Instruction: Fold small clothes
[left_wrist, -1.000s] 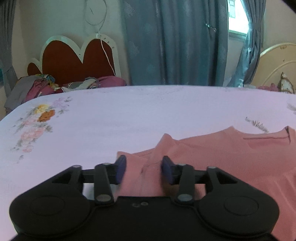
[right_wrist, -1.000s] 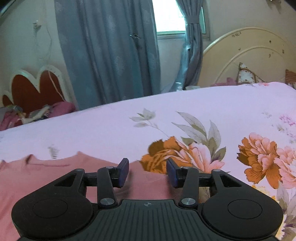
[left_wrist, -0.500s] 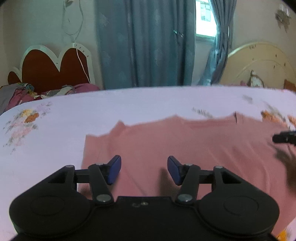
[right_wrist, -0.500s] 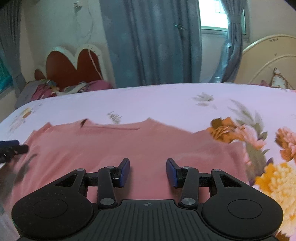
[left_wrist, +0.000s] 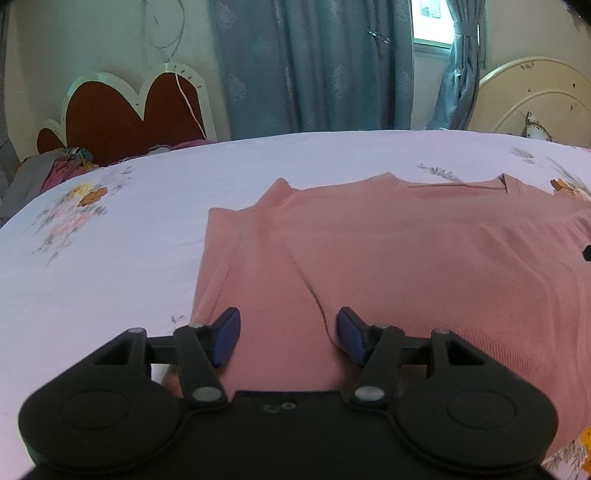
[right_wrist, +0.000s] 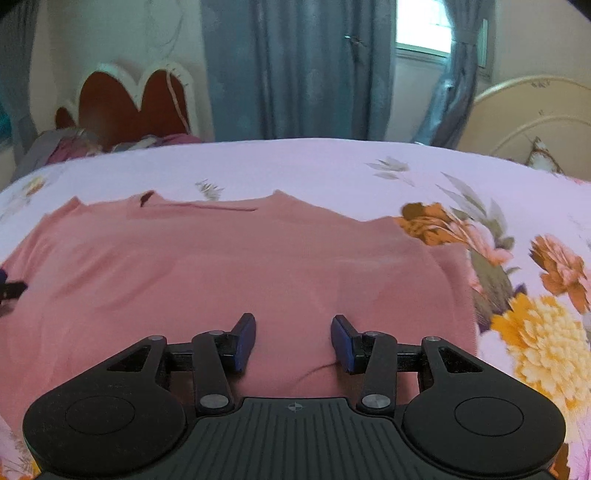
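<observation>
Your left tool (left_wrist: 287, 341) body hides the pink shirt's (left_wrist: 406, 266) near hem. The left wrist view's right edge cuts the shirt's far side; only a tip of your right tool (left_wrist: 587, 253) shows there. Right wrist view: clothes pile (right_wrist: 70, 147) blurred, items indistinguishable.
</observation>
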